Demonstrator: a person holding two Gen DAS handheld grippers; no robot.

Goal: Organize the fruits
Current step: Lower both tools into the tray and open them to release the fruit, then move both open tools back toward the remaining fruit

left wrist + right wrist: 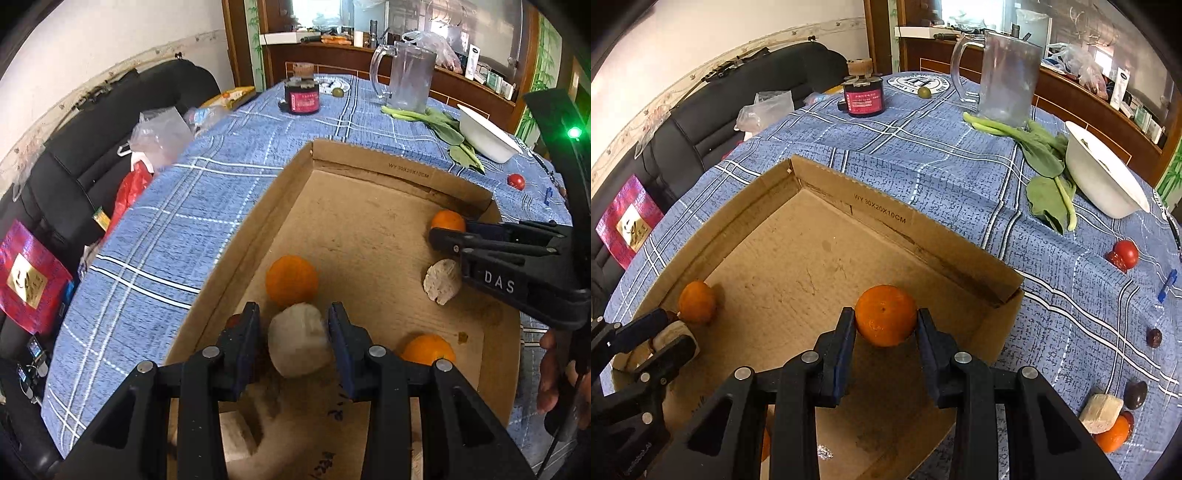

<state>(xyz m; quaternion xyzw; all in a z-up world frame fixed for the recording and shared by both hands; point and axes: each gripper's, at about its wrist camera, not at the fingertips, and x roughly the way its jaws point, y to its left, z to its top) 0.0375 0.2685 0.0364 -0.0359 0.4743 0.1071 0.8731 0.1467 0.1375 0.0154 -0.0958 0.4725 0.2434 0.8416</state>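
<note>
An open cardboard box [369, 162] [886, 218] lies on the blue checked tablecloth. My left gripper [293, 321] [674, 332] is shut on a whitish round fruit [297, 341] [677, 329] just above the box floor, near the left wall. An orange [291, 280] [697, 302] rests right beyond it. My right gripper [885, 319] [447, 240] is shut on another orange [885, 317] [447, 220] near the box's far right corner. A second whitish piece [441, 282] and one more orange [428, 349] also lie in the box.
Beyond the box stand a glass pitcher [1008, 77], a dark jar [863, 96], leafy greens [1045, 173] and a white bowl [1104, 181]. On the cloth to the right lie a tomato [1124, 254], dark fruits [1136, 393], a tan chunk [1102, 408] and an orange [1113, 435]. A black sofa [92, 147] flanks the table's left.
</note>
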